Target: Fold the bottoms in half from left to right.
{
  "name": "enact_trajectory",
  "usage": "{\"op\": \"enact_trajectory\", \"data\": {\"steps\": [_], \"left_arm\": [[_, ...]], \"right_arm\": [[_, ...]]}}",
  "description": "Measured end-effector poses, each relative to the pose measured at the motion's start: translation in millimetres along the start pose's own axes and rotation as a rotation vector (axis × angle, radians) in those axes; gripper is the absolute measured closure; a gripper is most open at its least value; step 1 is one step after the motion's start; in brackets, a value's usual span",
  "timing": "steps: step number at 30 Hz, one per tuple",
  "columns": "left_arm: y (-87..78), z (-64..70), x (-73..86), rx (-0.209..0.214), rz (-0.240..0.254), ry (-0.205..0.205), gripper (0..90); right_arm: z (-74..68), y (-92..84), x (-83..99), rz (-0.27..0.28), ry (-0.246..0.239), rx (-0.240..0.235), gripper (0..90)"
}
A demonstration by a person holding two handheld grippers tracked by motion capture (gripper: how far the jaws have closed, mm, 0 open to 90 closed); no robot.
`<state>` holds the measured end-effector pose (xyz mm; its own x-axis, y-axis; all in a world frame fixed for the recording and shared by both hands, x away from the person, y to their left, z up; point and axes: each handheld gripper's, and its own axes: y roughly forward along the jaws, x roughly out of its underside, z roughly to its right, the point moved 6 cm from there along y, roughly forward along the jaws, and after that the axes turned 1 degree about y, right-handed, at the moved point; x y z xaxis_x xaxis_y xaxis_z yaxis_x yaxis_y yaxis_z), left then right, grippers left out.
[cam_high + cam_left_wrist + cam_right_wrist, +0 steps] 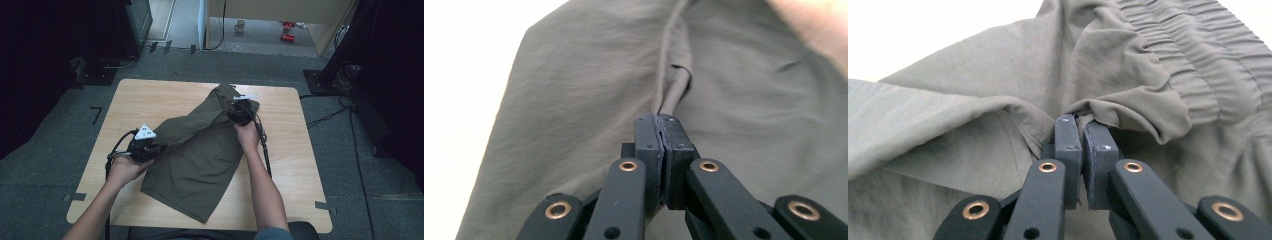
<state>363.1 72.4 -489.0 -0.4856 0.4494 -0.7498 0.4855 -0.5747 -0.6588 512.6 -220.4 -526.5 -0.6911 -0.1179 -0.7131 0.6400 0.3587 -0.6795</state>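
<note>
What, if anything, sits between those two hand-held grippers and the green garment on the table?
Nothing visible. The left hand-held gripper is already clamped on a seam fold of the olive garment, and the right hand-held gripper pinches a bunch of cloth near the elastic waistband. Both sets of jaws are shut directly on fabric.

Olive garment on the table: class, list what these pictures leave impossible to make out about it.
- Olive garment: its underside, high view, hidden by its own folds.
- The fabric edge pinched by the left hand-held gripper, left gripper view, hidden between the shut jaws.
- The right hand-held gripper: right gripper view, its pinched fold vanishes between the jaws.
- Elastic waistband: cut off by the frame edge.
</note>
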Motion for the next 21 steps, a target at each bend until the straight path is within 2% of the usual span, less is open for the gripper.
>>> {"op": "enact_trajectory", "data": {"steps": [4,9,16,21], "left_arm": [[-13.4,22.6,-11.6,0.049,0.02,0.027,89.2],[-23.0,57.9,-26.7,0.125,0.035,0.076,89.3],[-15.5,104.0,-34.5,0.245,0.023,0.11,89.2],[-4.2,131.7,-35.4,0.308,0.008,0.127,89.2]], "right_arm": [[4.6,-11.6,-7.0,0.02,-0.003,0.002,86.3],[14.8,-22.2,-11.3,0.028,-0.004,0.02,86.2],[30.1,-32.5,-9.6,0.02,0.002,0.049,85.9],[40.1,-38.3,-4.7,-0.003,-0.008,0.075,85.4]]}}
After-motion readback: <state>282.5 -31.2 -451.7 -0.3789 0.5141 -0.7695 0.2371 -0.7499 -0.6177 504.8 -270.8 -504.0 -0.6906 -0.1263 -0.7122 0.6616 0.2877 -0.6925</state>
